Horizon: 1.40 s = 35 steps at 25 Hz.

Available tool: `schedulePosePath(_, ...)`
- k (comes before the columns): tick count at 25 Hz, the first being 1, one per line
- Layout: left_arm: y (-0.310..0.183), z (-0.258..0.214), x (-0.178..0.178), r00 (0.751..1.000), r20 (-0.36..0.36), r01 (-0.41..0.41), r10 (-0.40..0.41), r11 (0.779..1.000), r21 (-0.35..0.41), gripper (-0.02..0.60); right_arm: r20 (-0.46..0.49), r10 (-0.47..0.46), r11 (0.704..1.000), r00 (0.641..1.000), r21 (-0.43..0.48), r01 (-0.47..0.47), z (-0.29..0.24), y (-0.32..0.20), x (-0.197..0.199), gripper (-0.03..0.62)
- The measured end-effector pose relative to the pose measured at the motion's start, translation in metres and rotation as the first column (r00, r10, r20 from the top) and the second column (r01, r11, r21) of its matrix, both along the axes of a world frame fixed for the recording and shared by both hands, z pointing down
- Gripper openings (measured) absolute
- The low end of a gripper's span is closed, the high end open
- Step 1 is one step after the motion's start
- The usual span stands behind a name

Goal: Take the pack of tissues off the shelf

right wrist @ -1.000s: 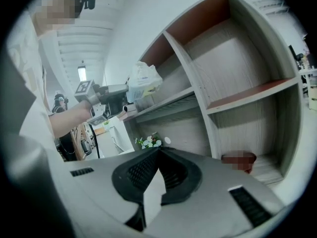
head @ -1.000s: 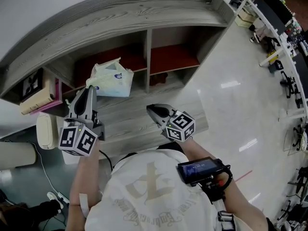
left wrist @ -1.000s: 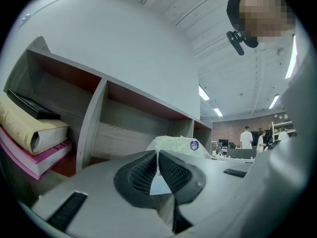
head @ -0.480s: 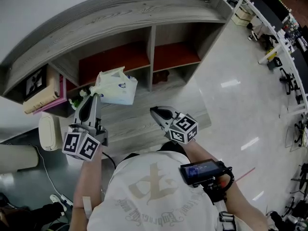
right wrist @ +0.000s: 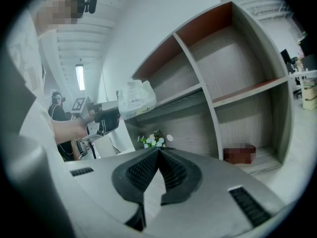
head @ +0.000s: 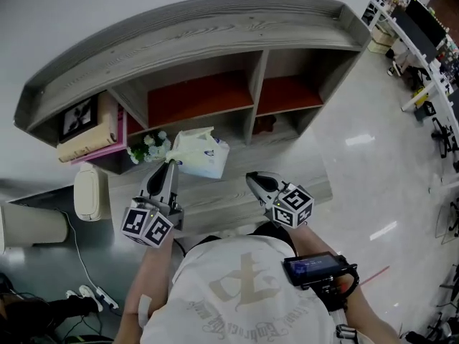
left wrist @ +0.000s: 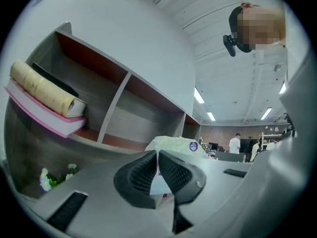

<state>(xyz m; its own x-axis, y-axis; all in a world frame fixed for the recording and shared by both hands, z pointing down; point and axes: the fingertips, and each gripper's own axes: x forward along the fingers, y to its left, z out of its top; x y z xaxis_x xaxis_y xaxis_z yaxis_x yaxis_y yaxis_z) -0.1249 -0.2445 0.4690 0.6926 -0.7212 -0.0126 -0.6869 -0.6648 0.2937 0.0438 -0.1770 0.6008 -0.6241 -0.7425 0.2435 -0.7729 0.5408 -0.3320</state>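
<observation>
Tissue pack (head: 203,154) hangs in the air from the left gripper (head: 170,166), in front of the left-hand compartments of the grey shelf (head: 215,27) and touching none of its boards. In the left gripper view the jaws are pinched on a thin fold of the pack's soft wrapper, with the bulk of the pack bulging just beyond the tips. The right gripper (head: 257,179) is held low and to the right of the pack, well apart from it; its own view shows the jaws pressed together with nothing between them.

As I judge it, the lifting-off step is as good as done and the carrying away is in hand. The next move calls for drawing the pack nearer to the person and clear of the shelf's near ledge, with the pinch kept firm, since only a fold of loose film is caught and the weight hangs below it. A jerk could let the film slide out or tear. The flowers (head: 147,147) and the stacked books (head: 90,136) lie left of the pack, so a straight pull should miss them.

Writing is scarce. A round blue sticker (left wrist: 193,145) on the pack carries white lettering too small to read, and blue print on its side is equally unclear. A framed black-and-white square pattern (head: 77,117) stands on the far left of the shelf. Lettering on the person's shirt cannot be made out.
</observation>
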Motion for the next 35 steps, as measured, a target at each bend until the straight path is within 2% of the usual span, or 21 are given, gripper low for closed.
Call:
schedulePosePath(7, 0.011, 0.048, -0.022, 1.000, 0.013, -0.020, 0.020, 0.999, -0.038, 0.027, -0.004, -0.004, 1.000, 1.000, 0.001, 0.004, 0.001, 0.001, -0.009, 0.005)
schedulePosePath(17, 0.043, 0.103, -0.044, 0.999, 0.046, -0.011, 0.017, 0.990, -0.143, 0.026, -0.011, -0.023, 1.000, 1.000, 0.017, 0.023, 0.001, 0.007, -0.026, 0.005)
schedulePosePath(26, 0.051, 0.130, -0.065, 0.998, 0.059, 0.029, -0.017, 0.980, -0.199, 0.028, -0.015, -0.021, 1.000, 1.000, -0.003, 0.021, 0.012, 0.017, -0.037, 0.003)
schedulePosePath(35, 0.054, 0.139, -0.058, 0.998, 0.059, 0.003, 0.010, 0.975, -0.222, 0.026, -0.017, -0.032, 0.999, 0.999, -0.013, 0.032, 0.012, 0.017, -0.043, 0.004)
